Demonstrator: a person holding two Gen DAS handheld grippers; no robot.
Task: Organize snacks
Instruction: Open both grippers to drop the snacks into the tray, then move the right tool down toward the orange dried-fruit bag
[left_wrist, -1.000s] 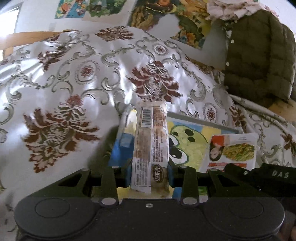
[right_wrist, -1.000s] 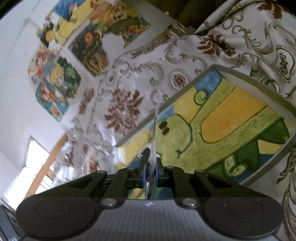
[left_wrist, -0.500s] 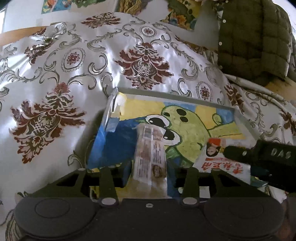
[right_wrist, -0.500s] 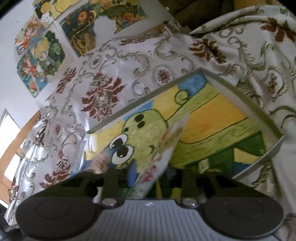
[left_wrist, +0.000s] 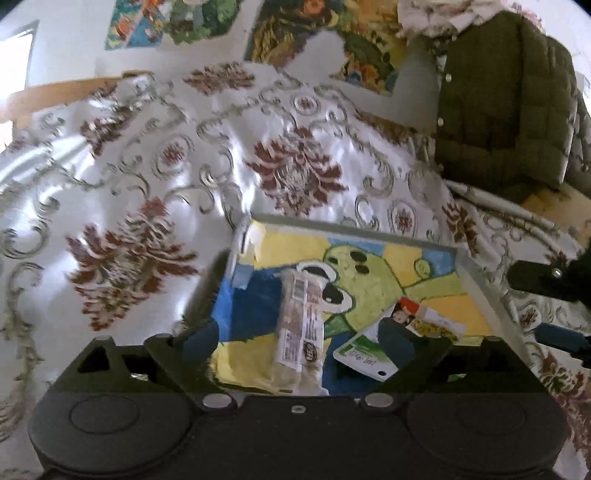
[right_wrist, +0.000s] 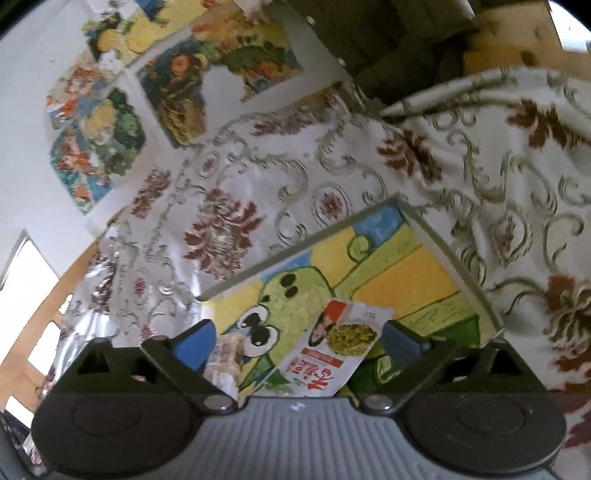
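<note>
In the frog-painted tray (left_wrist: 476, 273) on the floral-cloth worktop (left_wrist: 147, 184): long snack bar (left_wrist: 301, 321) and flat snack packet (right_wrist: 340, 347) lie loose. Left tool (left_wrist: 299, 338) and right tool (right_wrist: 295, 341) jaws opening wide, gripping nothing.

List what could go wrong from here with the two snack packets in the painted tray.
1. The long brown snack bar lies between the opening fingers of the left gripper; a careless pull-back could drag it.
2. The white sachet lies tilted between the opening fingers of the right gripper and could catch on one.
3. The tray sits on a rumpled floral cloth, so a bump might tip it.
</note>
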